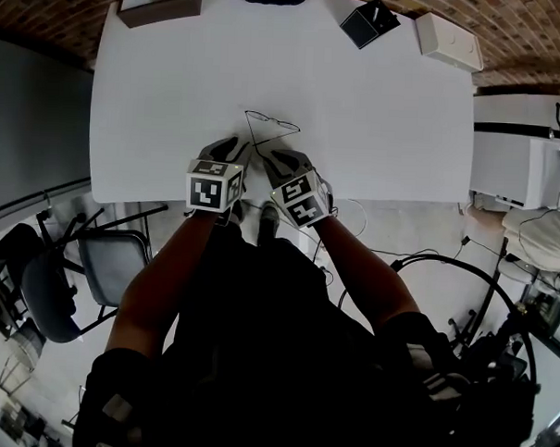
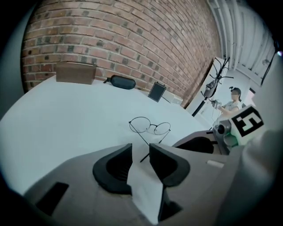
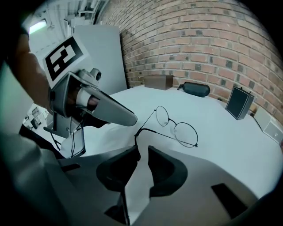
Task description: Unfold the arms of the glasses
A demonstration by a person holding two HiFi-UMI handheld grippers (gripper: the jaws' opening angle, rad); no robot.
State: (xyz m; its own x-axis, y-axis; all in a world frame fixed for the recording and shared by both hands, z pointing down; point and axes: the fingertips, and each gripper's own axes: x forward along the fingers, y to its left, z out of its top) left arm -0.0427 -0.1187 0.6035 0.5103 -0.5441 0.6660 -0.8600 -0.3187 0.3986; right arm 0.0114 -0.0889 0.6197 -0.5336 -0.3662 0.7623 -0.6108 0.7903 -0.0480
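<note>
Head view: locate the glasses (image 1: 271, 121) on the white table (image 1: 174, 93), near its front edge and just ahead of both tools. Note the left tool (image 1: 239, 151) and the right tool (image 1: 278, 159) side by side, tips close to the ends of the arms. Read both arms as swung away from the lenses and converging toward the tools. Judge the arm on the left tool's side near full swing and the arm on the right tool's side perhaps only part-way. Left gripper view: observe the left tool (image 2: 140, 148) with jaws standing wide, bare table visible through the gap, nothing clamped. Note the tip of one long arm of the glasses (image 2: 152, 128) showing in that gap, clear of both pads as far as visible. Right gripper view: observe the right tool (image 3: 142, 151) with only a narrow gap, table again visible through it, so no grip. Note a hooked earpiece end of the glasses (image 3: 174, 126) at the mouth of that gap, close against one jaw tip; contact not determinable. Assessment: unfolding largely done, glasses lying free on the table. Expect remaining work, if any, limited to swinging the right-side arm fully out; exact hinge angle not readable.
</note>
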